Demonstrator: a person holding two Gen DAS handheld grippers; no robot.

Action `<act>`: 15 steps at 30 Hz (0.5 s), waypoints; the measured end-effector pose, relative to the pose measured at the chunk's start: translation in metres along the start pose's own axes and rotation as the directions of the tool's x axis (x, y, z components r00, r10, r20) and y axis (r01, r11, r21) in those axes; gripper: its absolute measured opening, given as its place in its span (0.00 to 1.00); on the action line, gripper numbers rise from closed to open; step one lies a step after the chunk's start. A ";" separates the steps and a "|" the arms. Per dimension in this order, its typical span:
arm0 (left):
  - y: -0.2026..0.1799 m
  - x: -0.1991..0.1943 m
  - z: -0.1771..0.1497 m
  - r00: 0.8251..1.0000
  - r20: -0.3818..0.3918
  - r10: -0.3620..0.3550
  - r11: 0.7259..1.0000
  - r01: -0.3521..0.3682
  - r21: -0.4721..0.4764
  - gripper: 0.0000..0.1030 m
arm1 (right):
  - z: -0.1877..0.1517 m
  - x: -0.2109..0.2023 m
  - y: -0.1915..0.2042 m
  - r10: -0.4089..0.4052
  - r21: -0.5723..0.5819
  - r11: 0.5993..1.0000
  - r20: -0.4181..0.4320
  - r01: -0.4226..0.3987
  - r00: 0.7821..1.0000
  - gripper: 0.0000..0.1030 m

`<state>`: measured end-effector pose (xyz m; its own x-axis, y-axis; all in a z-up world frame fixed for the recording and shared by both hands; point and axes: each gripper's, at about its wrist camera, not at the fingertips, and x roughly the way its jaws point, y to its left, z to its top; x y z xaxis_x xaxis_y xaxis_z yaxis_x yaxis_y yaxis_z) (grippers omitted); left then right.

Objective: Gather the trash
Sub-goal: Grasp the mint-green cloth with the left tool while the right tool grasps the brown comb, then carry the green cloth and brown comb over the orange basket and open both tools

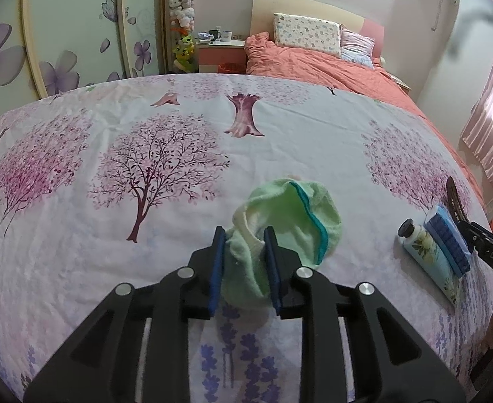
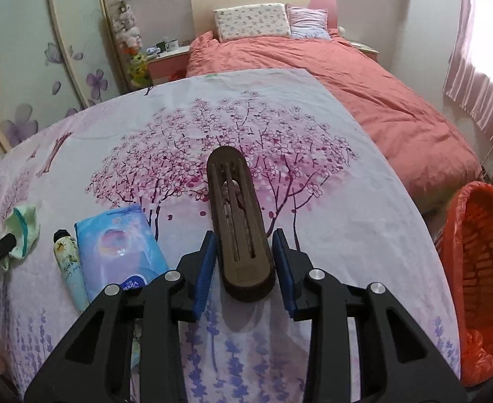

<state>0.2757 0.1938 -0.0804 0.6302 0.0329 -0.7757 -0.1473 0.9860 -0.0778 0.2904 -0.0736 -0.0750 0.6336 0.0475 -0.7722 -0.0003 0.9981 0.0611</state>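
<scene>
Here, near the middle of the front edge of the tree-printed cloth-covered worktop [image 1: 78, 235], closed in the left tongs [image 1: 244, 235]: a crumpled light-green cloth with a teal hem [image 1: 290, 215], pinched at its near end between the blue pads, with the rest bunched ahead of the fingertips and lying on the worktop. Further toward the right edge, closed narrowly in the right tongs [image 2: 246, 235]: a long brown slotted plastic piece with rounded ends [image 2: 236, 221], gripped by its sides near the rear end and pointing away along the fingers. Seems raised off the print, with a shadow under its near end and, in the left view, its far tip sticking up behind the other things. Between the two tongs, lying side by side near the front edge: a flower-printed pale tube with a black cap [image 2: 66, 262], cap pointing away, and just to its right a flat blue plastic pack of tissues [image 2: 118, 248], its near corner under the left finger of the right tongs. Beyond the right edge of the worktop, lower down: an open basket lined with an orange bag [image 2: 481, 268].
</scene>
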 end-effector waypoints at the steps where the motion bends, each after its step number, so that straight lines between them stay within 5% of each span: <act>1: -0.001 0.000 0.000 1.000 0.000 0.001 1.000 -0.001 0.003 0.25 | 0.000 0.000 0.000 -0.001 0.000 1.000 0.000 0.001 1.000 0.34; 15: 0.008 0.000 -0.001 0.997 0.007 -0.075 0.996 0.076 -0.047 0.30 | 0.001 0.002 -0.002 0.009 0.007 1.000 -0.002 -0.009 1.000 0.35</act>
<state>0.2734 0.2019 -0.0813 0.6449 -0.0404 -0.7632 -0.1349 0.9769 -0.1657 0.2923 -0.0758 -0.0756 0.6323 0.0563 -0.7727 -0.0008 0.9974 0.0720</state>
